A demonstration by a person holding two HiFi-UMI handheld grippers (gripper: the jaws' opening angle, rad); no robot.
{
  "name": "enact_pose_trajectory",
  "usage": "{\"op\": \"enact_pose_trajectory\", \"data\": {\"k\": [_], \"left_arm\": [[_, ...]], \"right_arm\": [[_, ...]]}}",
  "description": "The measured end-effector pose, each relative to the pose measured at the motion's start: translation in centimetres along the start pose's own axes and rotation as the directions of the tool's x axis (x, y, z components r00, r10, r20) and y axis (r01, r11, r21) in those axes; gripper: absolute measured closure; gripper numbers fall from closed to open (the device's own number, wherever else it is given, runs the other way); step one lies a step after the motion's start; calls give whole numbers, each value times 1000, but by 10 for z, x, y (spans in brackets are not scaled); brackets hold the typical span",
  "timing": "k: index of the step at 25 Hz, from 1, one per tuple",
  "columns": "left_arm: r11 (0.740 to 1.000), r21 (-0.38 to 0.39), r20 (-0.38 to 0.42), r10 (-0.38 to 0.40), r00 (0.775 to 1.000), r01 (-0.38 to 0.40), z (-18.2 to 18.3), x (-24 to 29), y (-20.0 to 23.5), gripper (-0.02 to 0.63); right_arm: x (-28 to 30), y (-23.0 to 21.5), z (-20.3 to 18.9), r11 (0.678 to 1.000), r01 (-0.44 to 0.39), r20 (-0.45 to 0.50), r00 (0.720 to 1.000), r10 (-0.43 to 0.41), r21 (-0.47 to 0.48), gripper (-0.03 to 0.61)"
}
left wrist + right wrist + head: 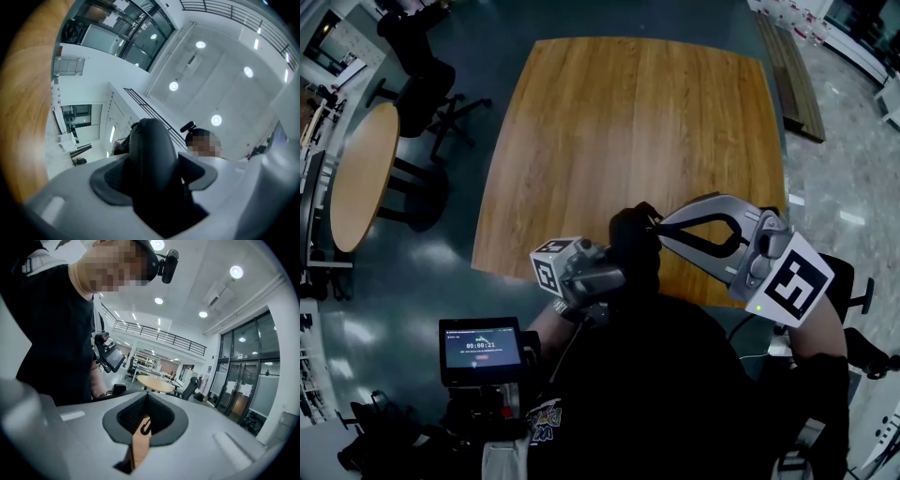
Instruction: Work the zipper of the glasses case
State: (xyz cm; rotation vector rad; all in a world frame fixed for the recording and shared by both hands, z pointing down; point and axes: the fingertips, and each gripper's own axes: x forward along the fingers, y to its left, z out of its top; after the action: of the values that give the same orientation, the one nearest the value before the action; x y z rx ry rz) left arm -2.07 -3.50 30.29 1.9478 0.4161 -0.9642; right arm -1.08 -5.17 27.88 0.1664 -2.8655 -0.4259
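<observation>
Black case (151, 150) sits clamped between the wide-spread jaws of the left gripper (154, 176), sticking out past its tips. Just beside it, the right gripper (146, 418) has its jaws pinched tight on the case's tan tab (139, 446).

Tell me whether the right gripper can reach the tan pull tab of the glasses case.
Probably yes: the right gripper has its jaws shut on the tan pull tab, and the left gripper holds the glasses case.
</observation>
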Motion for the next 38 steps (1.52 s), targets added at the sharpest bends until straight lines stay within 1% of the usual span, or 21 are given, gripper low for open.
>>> {"op": "enact_pose_trajectory", "data": {"k": [4, 7, 9, 11, 13, 15, 17, 19, 22, 25, 27, 28, 30, 31, 32, 33, 34, 36, 37, 38], "left_arm": [[999, -50, -9, -4, 1000, 4, -4, -4, 1, 313], [998, -64, -64, 8, 998, -12, -13, -3, 3, 318], [999, -53, -84, 6, 996, -10, -14, 0, 3, 322], [999, -45, -91, -11, 996, 7, -14, 3, -1, 322], [999, -43, -114, -30, 993, 25, -18, 7, -5, 322], [1000, -22, -153, -19, 988, 16, -23, 11, -8, 321], [1000, 3, -192, -3, 981, 4, -24, 12, -10, 321], [1000, 17, -212, 4, 977, 0, -24, 13, -12, 321], [1000, 22, -218, 10, 976, -5, -24, 13, -8, 321], [1000, 15, -248, 4, 969, 0, -29, 13, -7, 321], [1000, 20, -302, 4, 953, 2, -33, 13, -8, 323], [1000, 30, -339, 12, 941, -2, -34, 13, -8, 325], [998, 62, -426, 45, 904, -20, -40, 13, -6, 339], [996, 81, -468, 64, 882, -29, -45, 14, -5, 345], [994, 102, -500, 79, 862, -32, -48, 15, -4, 348], [992, 122, -512, 86, 855, -27, -48, 17, -4, 350], [991, 136, -496, 82, 864, -16, -44, 19, -5, 348], [989, 148, -416, 58, 907, 4, -26, 24, -6, 341], [987, 158, -383, 54, 922, 8, -20, 26, -6, 341], [985, 172, -367, 56, 929, 9, -16, 28, -4, 341]], "right_arm": [[3, 2, -4, 1000, 22, -11, 1000, -22, -7, 574], [8, 2, -7, 999, 38, -30, 999, -39, -38, 569], [10, 2, -8, 998, 32, -44, 998, -35, -51, 571], [9, 5, -5, 999, 6, -45, 999, -9, -49, 571], [3, 10, 0, 998, -41, -29, 999, 40, -38, 571], [-2, 14, 4, 998, -65, -1, 998, 65, -21, 568], [-2, 15, 8, 997, -72, 26, 997, 72, 5, 568], [-1, 14, 10, 997, -73, 44, 996, 72, 20, 566], [-2, 12, 9, 998, -63, 54, 997, 62, 20, 563], [-5, 15, 6, 995, -85, 62, 995, 82, 43, 562], [-5, 17, 8, 995, -91, 70, 994, 88, 34, 568], [-4, 17, 9, 997, -79, 60, 995, 79, -2, 569], [1, 18, 9, 990, -41, -8, 999, 40, -138, 571], [3, 19, 8, 975, -28, -49, 999, 18, -219, 571], [5, 21, 8, 960, -23, -77, 997, 1, -279, 571], [6, 21, 10, 953, -17, -84, 996, -9, -303, 572], [6, 19, 12, 955, -2, -75, 997, -21, -296, 574], [2, 9, 15, 969, 46, -44, 997, -58, -244, 572], [1, 3, 16, 974, 67, -30, 997, -75, -215, 574], [1, 0, 15, 979, 80, -21, 996, -86, -188, 574]]}}
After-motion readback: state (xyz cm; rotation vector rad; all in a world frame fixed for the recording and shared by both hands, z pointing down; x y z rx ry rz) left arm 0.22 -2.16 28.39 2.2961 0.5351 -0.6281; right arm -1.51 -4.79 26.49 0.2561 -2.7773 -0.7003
